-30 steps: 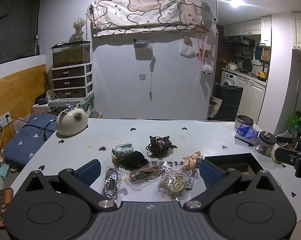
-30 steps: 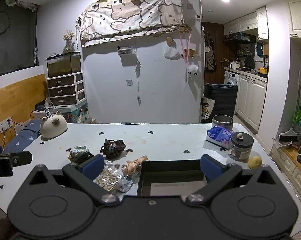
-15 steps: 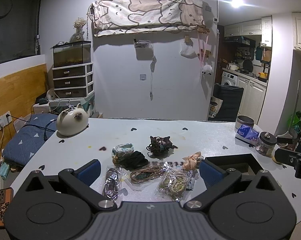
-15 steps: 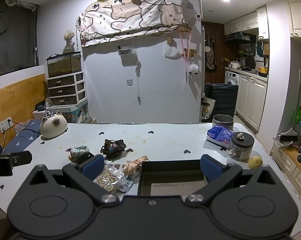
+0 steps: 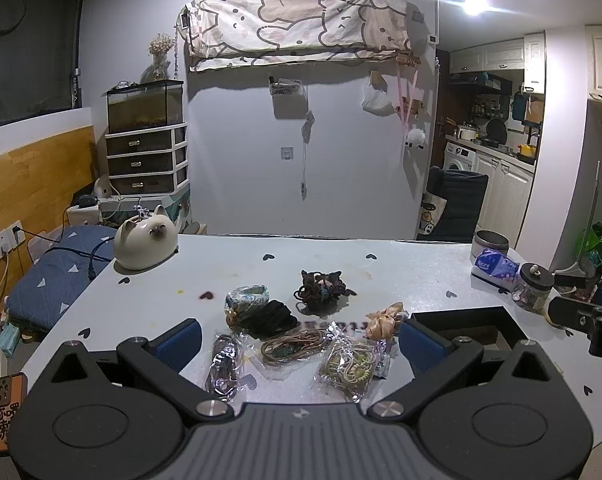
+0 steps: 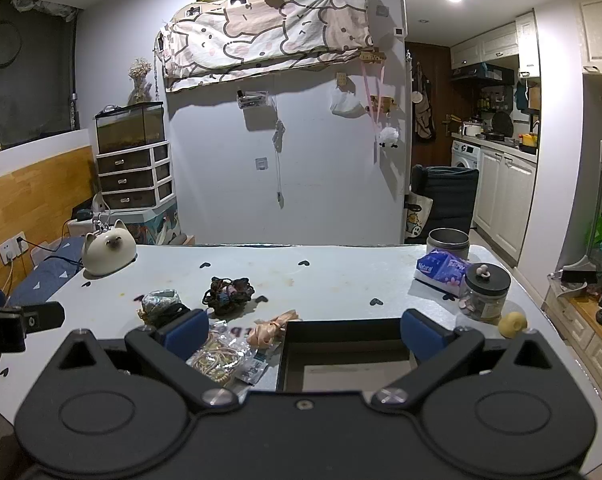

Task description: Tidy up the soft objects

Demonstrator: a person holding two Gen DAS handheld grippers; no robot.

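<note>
Both our left hand-held gripper (image 5: 299,338) and right hand-held gripper (image 6: 303,330) gape wide and empty, so we risk the slippery clear plastic bags of hair ties (image 5: 351,364) sliding off the white heart-dotted tabletop (image 5: 401,264) before reaching the black open box (image 6: 343,354).

"Natura" on blue tissue pack (image 5: 495,266); Chinese characters on phone case (image 5: 5,410), left edge

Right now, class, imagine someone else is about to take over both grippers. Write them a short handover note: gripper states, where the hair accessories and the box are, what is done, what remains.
Left gripper: open, empty, above the table's near edge.
Right gripper: open, empty, over the black box.
Things: dark scrunchie tangle, patterned scrunchie against the black scrunchie, peach bow beside the box, three clear bags of hair ties nearest you.
Done: nothing visibly sorted; no accessory shows in the visible part of the box.
Left: seemingly move every piece into the box, perhaps the bow first.
</note>
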